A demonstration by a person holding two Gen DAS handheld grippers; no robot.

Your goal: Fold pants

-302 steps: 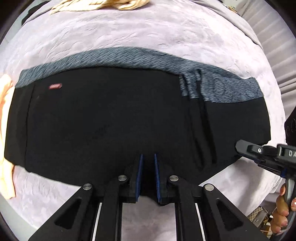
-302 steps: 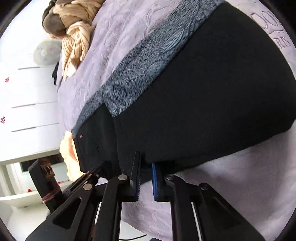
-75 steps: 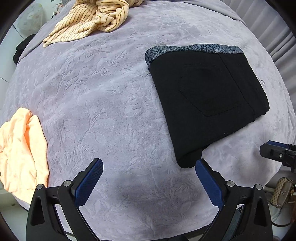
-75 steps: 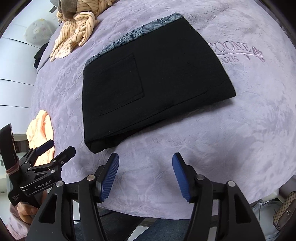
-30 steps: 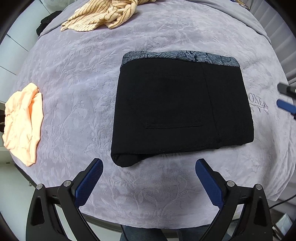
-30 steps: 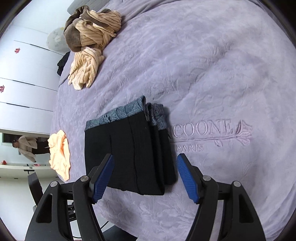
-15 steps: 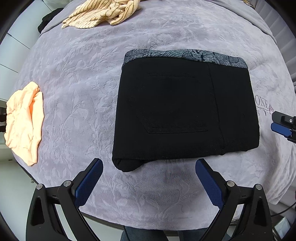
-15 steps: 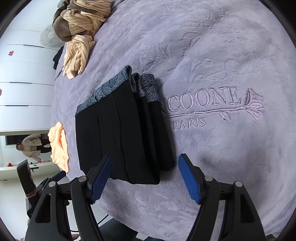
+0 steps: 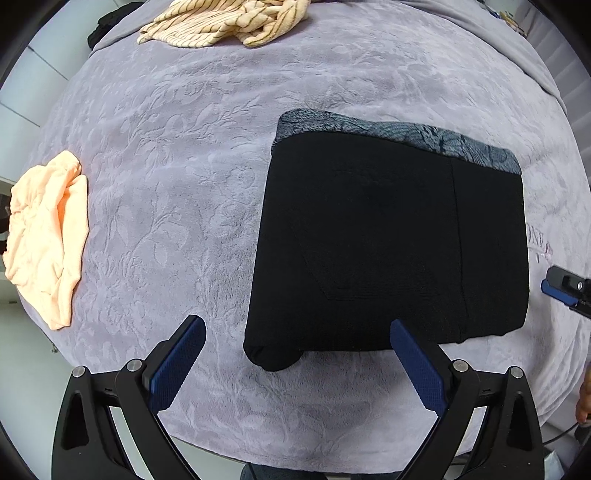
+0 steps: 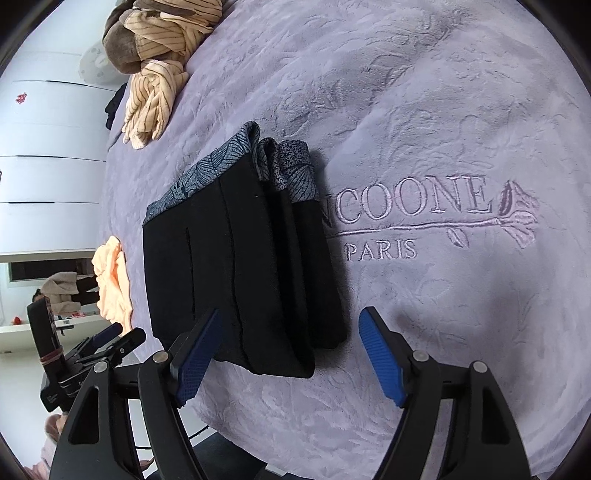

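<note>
The black pants (image 9: 388, 240) with a grey patterned waistband lie folded into a thick rectangle on the lilac bedspread (image 9: 166, 147). In the right wrist view the folded pants (image 10: 236, 266) show their stacked layers from the side. My left gripper (image 9: 295, 365) is open and empty, just before the near left corner of the bundle. My right gripper (image 10: 288, 354) is open and empty at the bundle's near right end. The right gripper's tip also shows in the left wrist view (image 9: 565, 288), and the left gripper in the right wrist view (image 10: 107, 343).
A peach garment (image 9: 48, 236) lies at the bed's left edge. A striped tan garment (image 9: 225, 22) is heaped at the far side. Embroidered lettering (image 10: 406, 210) marks the bedspread right of the pants. White drawers (image 10: 48, 155) stand beyond the bed.
Both grippers have moved closer to the folded pants. The left view has shifted so the bundle sits further right. The pants have not moved.
</note>
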